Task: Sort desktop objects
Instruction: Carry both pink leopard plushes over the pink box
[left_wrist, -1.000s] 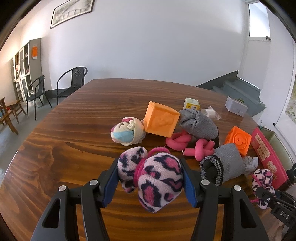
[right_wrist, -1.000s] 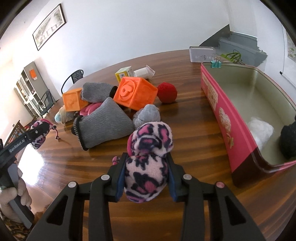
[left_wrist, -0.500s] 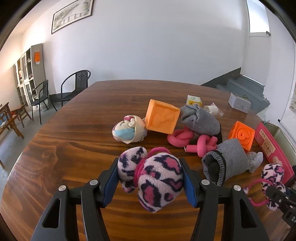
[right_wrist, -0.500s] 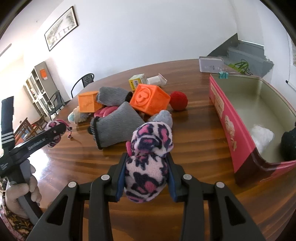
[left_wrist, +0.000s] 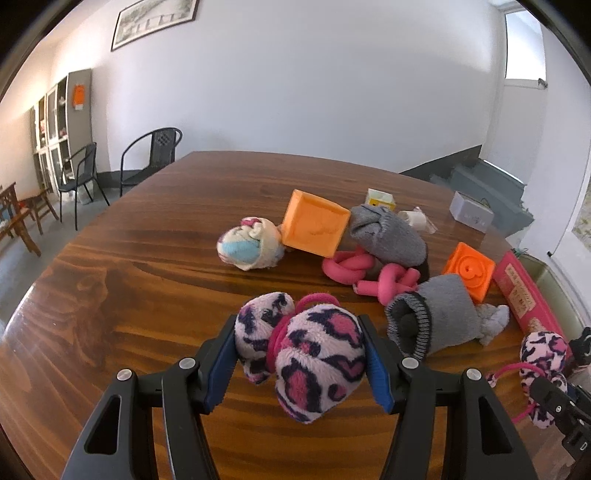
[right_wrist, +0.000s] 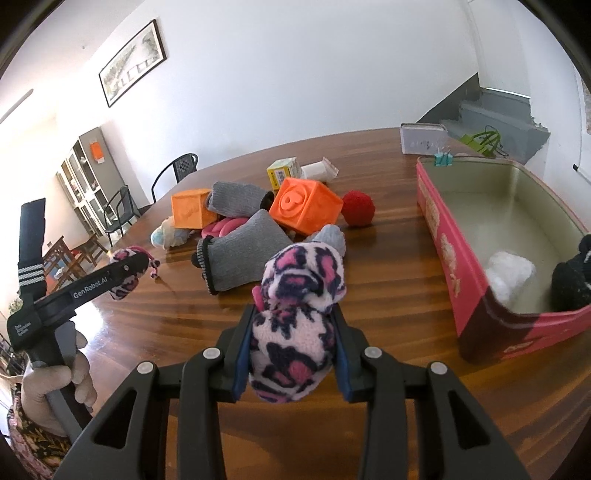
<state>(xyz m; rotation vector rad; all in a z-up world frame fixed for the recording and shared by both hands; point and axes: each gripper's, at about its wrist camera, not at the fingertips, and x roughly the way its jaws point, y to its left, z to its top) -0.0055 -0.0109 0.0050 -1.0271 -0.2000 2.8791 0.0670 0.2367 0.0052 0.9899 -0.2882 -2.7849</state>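
My left gripper (left_wrist: 297, 332) is shut on a pink leopard-print plush piece (left_wrist: 317, 354) with a pink band, held above the wooden table (left_wrist: 147, 280). My right gripper (right_wrist: 293, 314) is shut on a second leopard-print plush piece (right_wrist: 295, 302), just left of the pink tin box (right_wrist: 443, 236). Inside the box lie a white fluffy item (right_wrist: 509, 273) and a black item (right_wrist: 570, 280). In the left wrist view the right gripper (left_wrist: 554, 398) shows at the lower right with its plush. A hand holds the left gripper (right_wrist: 125, 267) at the left of the right wrist view.
A pile lies mid-table: two orange cubes (left_wrist: 314, 229) (right_wrist: 304, 210), grey socks (left_wrist: 432, 321) (right_wrist: 236, 199), pink knotted foam (left_wrist: 369, 269), a pastel sock ball (left_wrist: 249, 247), a red ball (right_wrist: 358, 208). Behind it are a yellow-white carton (right_wrist: 282, 171) and a white box (right_wrist: 423, 138). Chairs stand beyond the far edge.
Both grippers keep hold of their plush pieces. The right wrist view has pulled back a little from the pile, and the left gripper has come further into it.
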